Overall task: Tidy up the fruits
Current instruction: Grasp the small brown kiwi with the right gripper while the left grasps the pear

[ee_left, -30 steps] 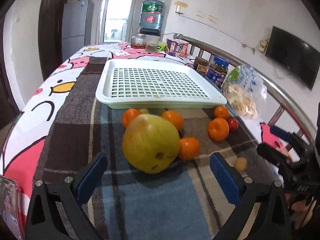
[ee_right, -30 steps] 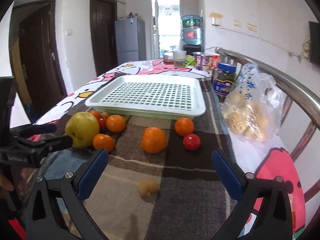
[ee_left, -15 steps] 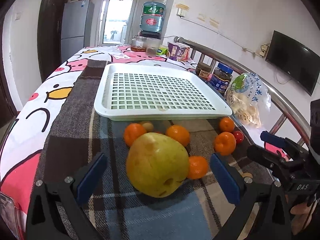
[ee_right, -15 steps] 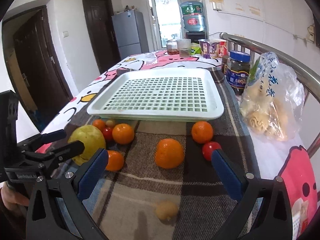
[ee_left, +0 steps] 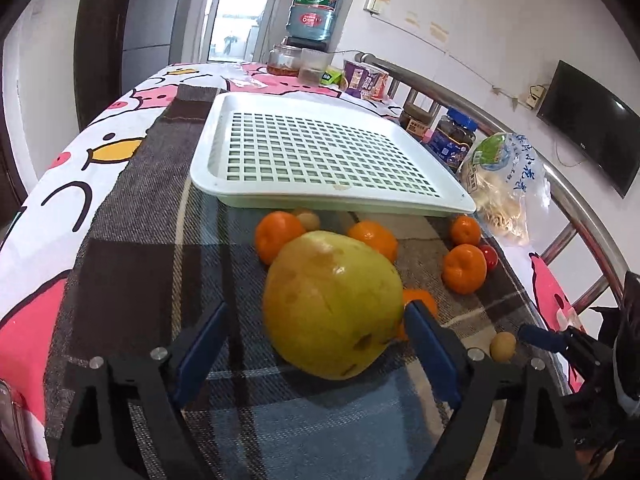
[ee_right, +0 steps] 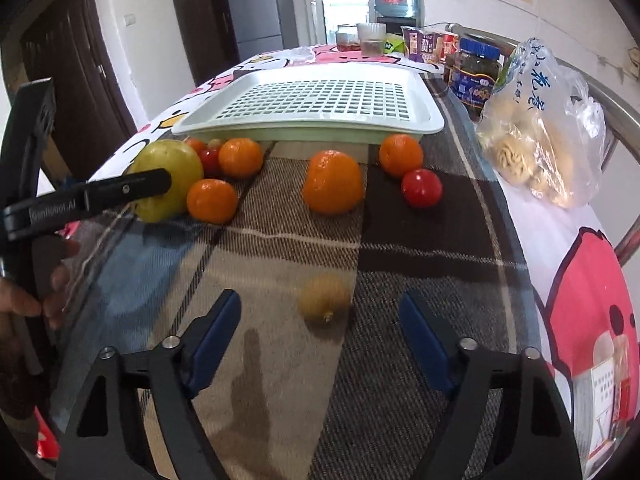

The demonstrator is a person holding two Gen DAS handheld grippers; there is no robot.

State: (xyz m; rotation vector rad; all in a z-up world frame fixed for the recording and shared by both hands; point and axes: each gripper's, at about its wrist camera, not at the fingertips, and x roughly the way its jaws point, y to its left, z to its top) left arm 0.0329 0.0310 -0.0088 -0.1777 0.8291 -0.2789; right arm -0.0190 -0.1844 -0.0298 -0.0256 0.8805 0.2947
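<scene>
**Close squarely on the big yellow fruit before you lift**

The large yellow-green, pear-shaped fruit point(ee_left: 334, 306) sits on the plaid cloth of the surface point(ee_left: 132, 280), near the front edge of the white slotted plastic tray point(ee_left: 320, 148), which is empty. Your left tongs point(ee_left: 316, 350) straddle it with the blue pads spread wide: the right pad point(ee_left: 428, 344) is at or just against the fruit's skin, while the left pad point(ee_left: 202, 354) stands clearly apart from it. Nothing is gripped yet.

Shift the left tongs a little so the fruit sits centred between the pads, then squeeze across its widest part. It looks heavy and smooth, so a grip near the tapered end would probably let it slip. A small orange mandarin point(ee_left: 418, 302) lies tucked right behind the fruit by the right pad; keep that pad from catching it. More mandarins crowd the tray's edge, so lift straight up before carrying the fruit over the rim.

Your right tongs point(ee_right: 320, 334) are also wide open and hold nothing. The small brownish round fruit point(ee_right: 325, 298) rests on the cloth just ahead, between the blue fingers point(ee_right: 214, 330). Hold them back until the left tongs have cleared.
</scene>
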